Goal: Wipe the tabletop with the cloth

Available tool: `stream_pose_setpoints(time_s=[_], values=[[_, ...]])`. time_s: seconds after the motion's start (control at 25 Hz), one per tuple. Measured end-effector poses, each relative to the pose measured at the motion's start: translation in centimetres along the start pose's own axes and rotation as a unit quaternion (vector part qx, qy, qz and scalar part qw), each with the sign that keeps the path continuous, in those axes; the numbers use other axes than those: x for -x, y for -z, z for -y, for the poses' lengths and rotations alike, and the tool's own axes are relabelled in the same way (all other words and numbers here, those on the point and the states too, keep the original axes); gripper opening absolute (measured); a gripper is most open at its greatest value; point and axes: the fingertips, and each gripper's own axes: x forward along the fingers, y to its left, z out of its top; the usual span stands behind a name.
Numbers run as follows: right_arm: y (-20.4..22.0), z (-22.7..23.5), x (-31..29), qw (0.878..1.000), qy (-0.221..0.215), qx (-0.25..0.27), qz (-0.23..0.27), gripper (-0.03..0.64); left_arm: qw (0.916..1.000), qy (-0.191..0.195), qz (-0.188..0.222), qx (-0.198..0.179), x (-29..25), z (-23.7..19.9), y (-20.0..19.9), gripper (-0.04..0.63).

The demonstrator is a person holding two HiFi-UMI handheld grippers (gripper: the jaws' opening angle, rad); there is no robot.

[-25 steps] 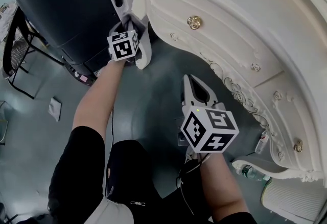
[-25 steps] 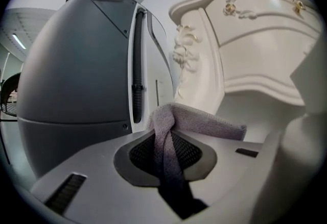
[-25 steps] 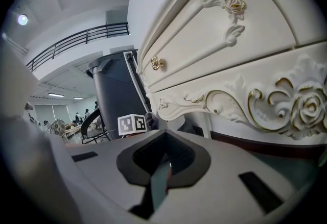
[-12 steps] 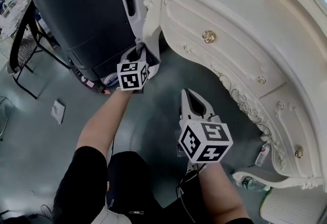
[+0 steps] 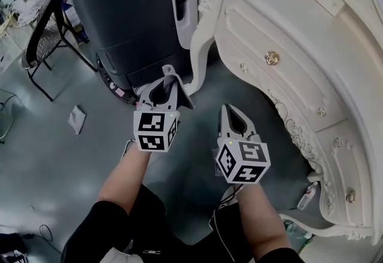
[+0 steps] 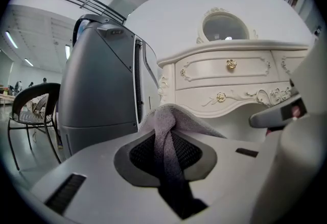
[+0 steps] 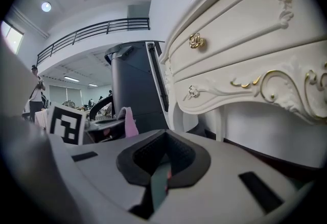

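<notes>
My left gripper (image 5: pixel 166 89) is shut on a small grey cloth (image 5: pixel 175 83), held low in the air in front of the white ornate dressing table (image 5: pixel 281 22), apart from its carved leg (image 5: pixel 200 55). In the left gripper view the cloth (image 6: pixel 167 127) is pinched between the jaws and drapes over their tips. The right gripper (image 5: pixel 232 117) hovers beside the left one, shut with nothing in it. In the right gripper view its jaws (image 7: pixel 163 160) meet, and the left gripper's marker cube (image 7: pixel 66 125) and the cloth (image 7: pixel 127 122) show at the left. The tabletop is out of sight.
A large dark grey machine (image 5: pixel 119 10) stands left of the dressing table. A black mesh chair (image 5: pixel 42 46) is at the far left. A small rag (image 5: pixel 76 119) lies on the grey floor. A bottle (image 5: pixel 306 195) sits under the table at right.
Both grippers have drawn back from the dressing table's leg toward the person. The left one still holds the cloth and now sits level with the right one.
</notes>
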Motion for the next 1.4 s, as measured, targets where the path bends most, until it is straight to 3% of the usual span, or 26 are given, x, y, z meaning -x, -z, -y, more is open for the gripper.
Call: stream_pose_setpoints(time_s=[0.16,0.28,0.52,0.68,0.8,1.0,1.12,1.24,1.4], values=[[-0.9,-0.9,-1.1,0.999,-0.025,0.045,0.010,0.002,0.9999,-0.003,-0.017,0.003,2.3,0.0,-2.8,0.067],[-3.2,-1.1,0.6,0.999,-0.019,0.024,0.011,0.002,0.9988,0.009,-0.044,0.019,3.9,0.6,-6.3,0.068],[-17.7,-3.6,8.7,1.000,0.000,-0.016,0.026,0.002,0.9970,0.043,-0.062,0.019,8.0,3.3,-19.7,0.067],[-29.1,-3.7,15.6,0.995,0.061,-0.047,0.059,0.002,0.9935,0.101,-0.054,0.000,10.3,7.1,-31.3,0.067],[-36.9,-4.3,21.3,0.990,0.117,-0.045,0.067,0.002,0.9863,0.156,-0.054,0.002,12.6,9.9,-40.1,0.067],[-45.8,-3.4,30.8,0.974,0.207,-0.030,0.091,0.002,0.9722,0.231,-0.038,-0.014,16.3,16.2,-51.0,0.068],[-48.6,-0.6,35.9,0.959,0.256,-0.045,0.108,0.002,0.9627,0.266,-0.020,-0.044,16.9,21.3,-55.0,0.067],[-50.2,2.0,40.0,0.950,0.282,-0.056,0.119,0.002,0.9531,0.298,-0.019,-0.047,17.5,26.2,-57.0,0.068],[-51.2,4.1,43.2,0.944,0.296,-0.058,0.132,0.002,0.9518,0.303,-0.032,-0.035,17.3,30.4,-57.5,0.068]])
